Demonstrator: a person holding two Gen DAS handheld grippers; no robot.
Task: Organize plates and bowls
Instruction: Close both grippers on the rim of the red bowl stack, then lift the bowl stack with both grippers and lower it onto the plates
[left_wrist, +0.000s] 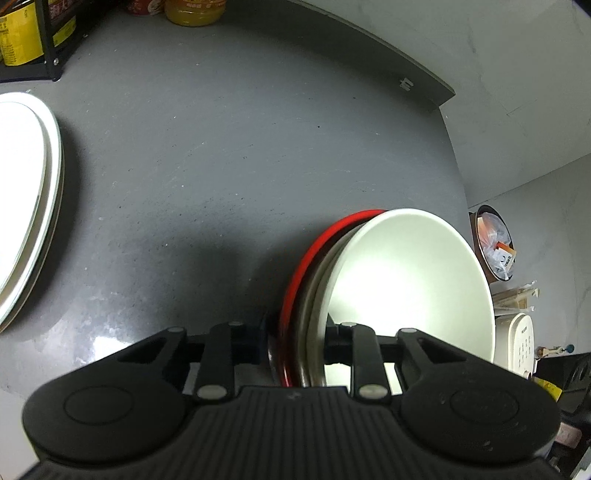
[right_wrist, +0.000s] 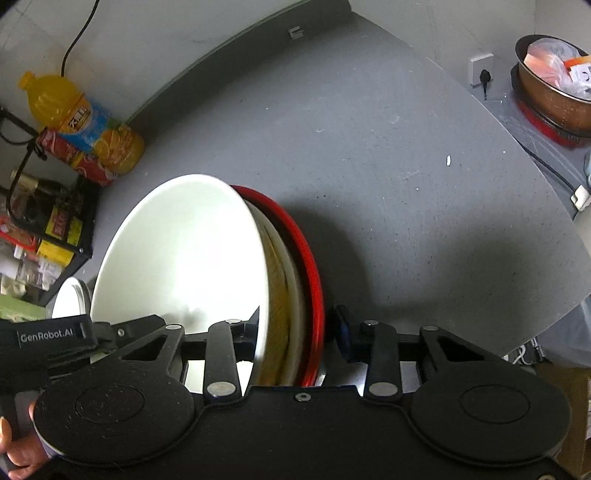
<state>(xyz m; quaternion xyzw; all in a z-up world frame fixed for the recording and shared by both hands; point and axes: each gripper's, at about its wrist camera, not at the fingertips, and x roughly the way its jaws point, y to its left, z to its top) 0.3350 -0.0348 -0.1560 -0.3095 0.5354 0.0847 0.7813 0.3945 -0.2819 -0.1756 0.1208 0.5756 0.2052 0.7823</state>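
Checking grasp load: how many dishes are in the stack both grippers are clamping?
3 visible: white bowl on top, a cream dish nested under it, red plate at the bottom. More may be hidden between. Left gripper and right gripper grip opposite rims.

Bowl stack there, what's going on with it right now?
A person is holding a nested stack with both grippers, one on each side. The left gripper and the right gripper are each clamped across the rims: a white bowl innermost, a cream dish behind it, and a red bowl outermost. The stack is tilted on edge above the grey counter. White plates sit stacked on the counter to the left.
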